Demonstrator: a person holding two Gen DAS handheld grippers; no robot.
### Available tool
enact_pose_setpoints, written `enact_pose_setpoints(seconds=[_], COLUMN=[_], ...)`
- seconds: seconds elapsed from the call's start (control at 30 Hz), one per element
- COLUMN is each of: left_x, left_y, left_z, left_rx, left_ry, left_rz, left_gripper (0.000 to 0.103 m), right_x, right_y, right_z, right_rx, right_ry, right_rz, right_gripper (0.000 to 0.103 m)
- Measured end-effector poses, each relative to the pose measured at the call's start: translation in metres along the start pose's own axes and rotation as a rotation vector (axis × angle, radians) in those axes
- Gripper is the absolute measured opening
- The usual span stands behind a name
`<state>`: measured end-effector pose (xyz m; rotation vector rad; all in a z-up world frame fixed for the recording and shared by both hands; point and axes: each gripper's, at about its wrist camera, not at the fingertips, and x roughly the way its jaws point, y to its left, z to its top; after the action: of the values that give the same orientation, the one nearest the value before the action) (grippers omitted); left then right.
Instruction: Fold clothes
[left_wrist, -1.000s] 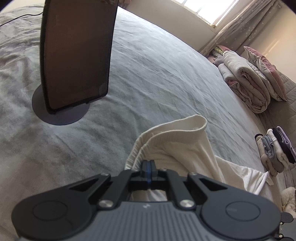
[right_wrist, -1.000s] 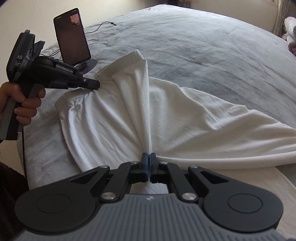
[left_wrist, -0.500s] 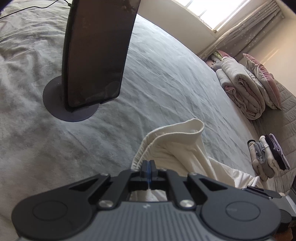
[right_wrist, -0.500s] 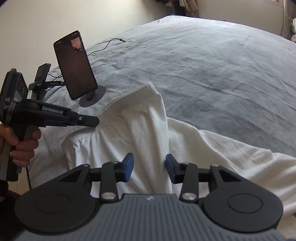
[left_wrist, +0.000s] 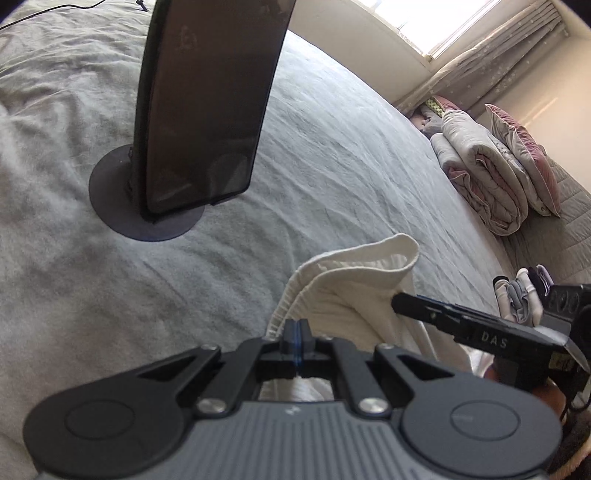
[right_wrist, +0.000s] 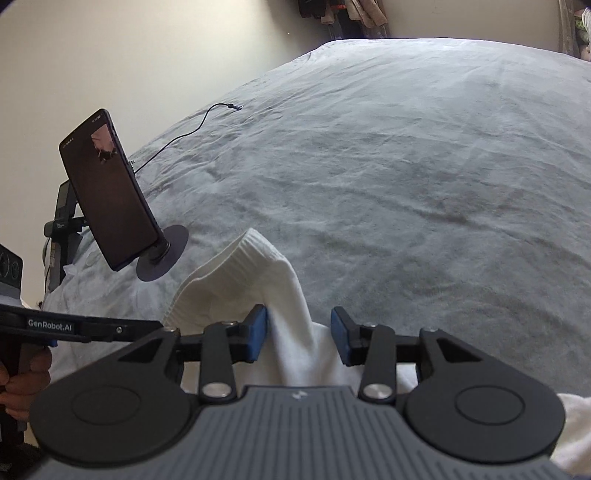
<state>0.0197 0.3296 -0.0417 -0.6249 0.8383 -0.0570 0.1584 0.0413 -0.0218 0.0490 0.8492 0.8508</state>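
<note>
A white garment (right_wrist: 258, 280) with a ribbed band lies bunched on the grey bedspread (right_wrist: 406, 166). My left gripper (left_wrist: 297, 330) is shut on the ribbed edge of the garment (left_wrist: 354, 295); in the right wrist view it (right_wrist: 155, 326) reaches in from the left, held by a hand. My right gripper (right_wrist: 298, 334) stands open, a raised ridge of the white cloth running between its blue pads (right_wrist: 258, 332) without being pinched. In the left wrist view the right gripper (left_wrist: 399, 301) comes in from the right, its tip against the cloth just below the band.
A dark phone (right_wrist: 110, 199) leans on a round stand just left of the garment, close behind the left gripper (left_wrist: 207, 110). A thin cable (right_wrist: 207, 118) trails across the bed. Folded quilts (left_wrist: 487, 173) and a small stack of folded clothes (left_wrist: 517, 295) lie at the far right.
The right gripper has opened, let go of the cloth fold and moved up along the garment to the ribbed band, beside the left gripper. The left gripper stays shut on the band.
</note>
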Motion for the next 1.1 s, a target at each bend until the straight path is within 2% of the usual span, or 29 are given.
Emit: enact_pose_setpoints(seconds=[0.1, 0.13, 0.17, 0.2, 0.23, 0.37, 0.5, 0.63, 0.87, 0.93, 1.1], left_x=[0.000, -0.001, -0.001, -0.001, -0.001, -0.003, -0.004, -0.008, -0.016, -0.019, -0.033], left_y=[0.001, 0.001, 0.001, 0.002, 0.002, 0.005, 0.009, 0.012, 0.005, 0.006, 0.006], left_z=[0.000, 0.000, 0.000, 0.000, 0.000, 0.000, -0.001, -0.001, -0.006, -0.006, -0.008], left_rx=[0.002, 0.003, 0.003, 0.003, 0.001, -0.004, -0.005, -0.028, 0.006, 0.006, 0.016], left_ry=[-0.002, -0.002, -0.003, -0.003, -0.003, -0.007, -0.008, -0.004, -0.009, -0.013, -0.029], left_rz=[0.003, 0.004, 0.004, 0.004, 0.004, 0.012, 0.056, 0.045, 0.069, 0.077, 0.086], left_gripper=[0.002, 0.002, 0.002, 0.002, 0.002, 0.002, 0.002, 0.002, 0.003, 0.003, 0.005], right_x=[0.001, 0.000, -0.001, -0.003, -0.006, -0.022, -0.040, -0.050, -0.043, -0.035, -0.030], right_y=[0.002, 0.004, 0.007, 0.010, 0.015, 0.037, 0.067, 0.099, 0.150, 0.159, 0.149], right_z=[0.003, 0.003, 0.003, 0.003, 0.003, 0.001, -0.006, -0.021, -0.055, -0.065, -0.073], right_rx=[0.011, 0.010, 0.007, 0.000, -0.011, -0.087, -0.189, -0.303, -0.476, -0.524, -0.477], right_ry=[-0.026, -0.036, -0.043, -0.043, -0.045, -0.061, -0.055, -0.027, 0.058, 0.078, 0.088], right_rz=[0.050, 0.065, 0.082, 0.094, 0.098, 0.117, 0.138, 0.149, 0.193, 0.174, 0.136], right_gripper=[0.043, 0.039, 0.032, 0.013, 0.007, 0.005, 0.005, 0.005, 0.002, 0.002, 0.005])
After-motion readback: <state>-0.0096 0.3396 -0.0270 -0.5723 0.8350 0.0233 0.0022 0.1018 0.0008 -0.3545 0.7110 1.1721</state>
